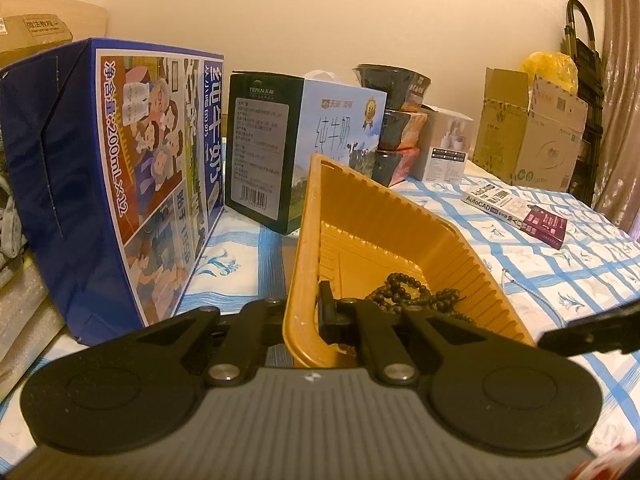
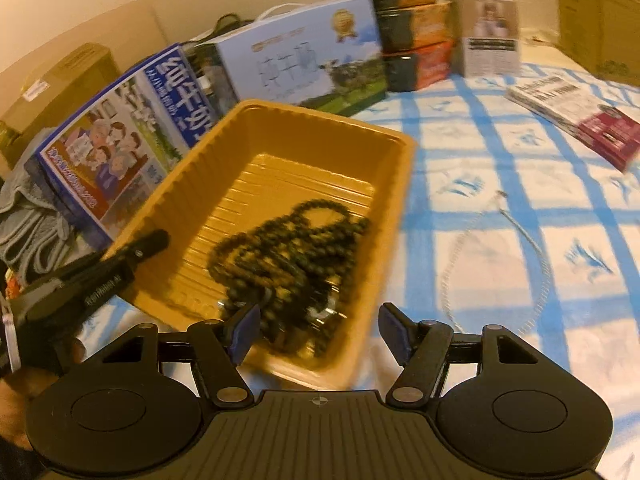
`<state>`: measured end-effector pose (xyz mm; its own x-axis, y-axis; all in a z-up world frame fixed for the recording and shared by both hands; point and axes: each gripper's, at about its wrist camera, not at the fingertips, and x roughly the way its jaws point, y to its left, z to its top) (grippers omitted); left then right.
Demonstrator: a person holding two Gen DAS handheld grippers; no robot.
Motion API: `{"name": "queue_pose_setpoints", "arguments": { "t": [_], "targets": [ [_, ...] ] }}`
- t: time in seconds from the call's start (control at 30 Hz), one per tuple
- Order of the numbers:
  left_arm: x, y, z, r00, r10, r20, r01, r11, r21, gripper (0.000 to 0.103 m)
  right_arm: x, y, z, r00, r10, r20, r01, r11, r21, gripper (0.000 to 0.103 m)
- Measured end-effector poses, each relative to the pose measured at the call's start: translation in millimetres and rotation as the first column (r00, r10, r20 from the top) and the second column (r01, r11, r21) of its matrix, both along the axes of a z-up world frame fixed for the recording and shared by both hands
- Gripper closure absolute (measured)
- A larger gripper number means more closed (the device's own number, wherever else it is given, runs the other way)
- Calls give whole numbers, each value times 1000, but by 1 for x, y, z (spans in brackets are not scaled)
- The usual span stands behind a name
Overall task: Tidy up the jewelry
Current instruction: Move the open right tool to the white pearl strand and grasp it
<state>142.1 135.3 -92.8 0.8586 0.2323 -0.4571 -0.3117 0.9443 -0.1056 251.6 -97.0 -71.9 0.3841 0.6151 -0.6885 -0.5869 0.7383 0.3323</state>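
so my right gripper (image 2: 316, 334) is hanging spread over the near end of the yellow tray (image 2: 400, 184), nothing between its pads. my left gripper (image 1: 304, 320) is pinching the tray's near wall, steadying it. the dark bead strings (image 2: 288, 252) are already lying inside. the thin white chain (image 2: 532, 248) is still waiting on the checked cloth (image 2: 500, 152) just beside the tray, so i'm judging that's left.

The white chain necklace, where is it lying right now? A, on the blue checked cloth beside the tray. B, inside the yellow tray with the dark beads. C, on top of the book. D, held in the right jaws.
A: the white chain necklace lies looped on the blue checked cloth, outside the yellow tray holding the dark beads.
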Motion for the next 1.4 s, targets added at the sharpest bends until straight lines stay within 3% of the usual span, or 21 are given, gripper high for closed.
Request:
{"name": "queue_pose_setpoints", "arguments": {
  "t": [0.27,0.5,0.6,1.23,1.4],
  "targets": [
    [1,-1,0,1000,2,-7,-2,1000,9,97,2,-46,-9,994,-109,29,109,994,-22,37],
    [1,-2,1,1000,1,-12,0,1000,19,97,12,-60,-29,991,-83,105,92,992,-87,39],
    [1,-2,1,1000,1,-14,0,1000,21,97,16,-57,-39,990,-39,133,54,992,-116,51],
    [3,-2,1,1000,-1,-23,2,1000,30,97,43,-27,-75,982,90,166,-51,974,-222,71],
    [3,-2,1,1000,-1,-22,2,1000,30,97,46,-22,-77,977,120,176,-78,971,-227,83]
  ]
}}
